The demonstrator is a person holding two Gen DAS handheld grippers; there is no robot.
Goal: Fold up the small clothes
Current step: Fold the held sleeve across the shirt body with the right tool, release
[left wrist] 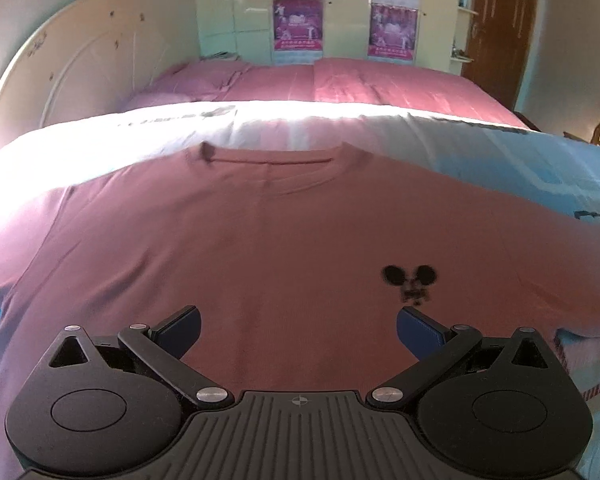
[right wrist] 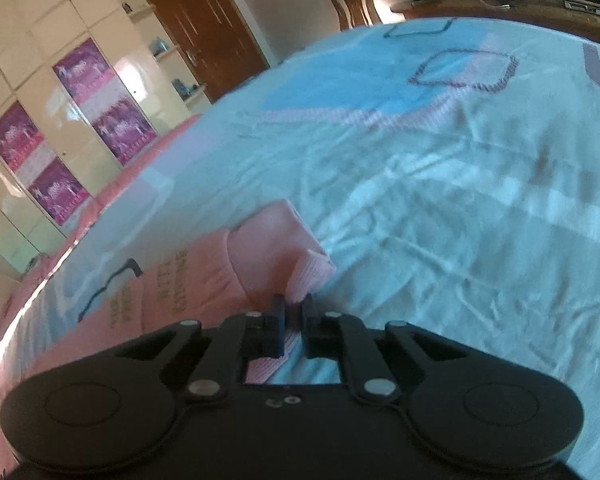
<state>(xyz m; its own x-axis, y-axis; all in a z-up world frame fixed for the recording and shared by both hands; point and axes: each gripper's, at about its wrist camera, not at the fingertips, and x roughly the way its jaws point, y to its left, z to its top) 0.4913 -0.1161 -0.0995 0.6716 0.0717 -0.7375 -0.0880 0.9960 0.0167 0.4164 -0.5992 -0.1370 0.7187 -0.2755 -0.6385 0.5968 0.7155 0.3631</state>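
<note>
A dusty-pink long-sleeved top (left wrist: 284, 240) lies spread flat, front up, on a pale blue patterned bedsheet (left wrist: 540, 168), its round neckline (left wrist: 272, 160) towards the far side of the bed and a small black mouse-shaped print (left wrist: 410, 282) on its chest. In the right wrist view the same garment shows lighter pink, with olive lettering (right wrist: 176, 284) running along the body and one sleeve lying on the sheet, ending in a ribbed cuff (right wrist: 310, 276). The right gripper (right wrist: 293, 320) is clamped on that ribbed cuff: its two dark fingers stand almost together with the pink ribbing pinched between them, and a strip of the cuff fabric shows below the fingers near the gripper body. The left gripper (left wrist: 298, 330) hangs over the lower middle of the top with its jaws spread wide, the blue pads (left wrist: 418, 334) apart and nothing between them but the cloth beneath. Beyond the blue sheet a rose-coloured bedspread (left wrist: 340, 80) covers the rest of the bed up to a cream arched headboard (left wrist: 80, 64). Behind stand glossy cream wardrobe doors with purple posters (right wrist: 100, 108), a brown wooden door (right wrist: 204, 28), and a wooden chair (right wrist: 354, 2)
</note>
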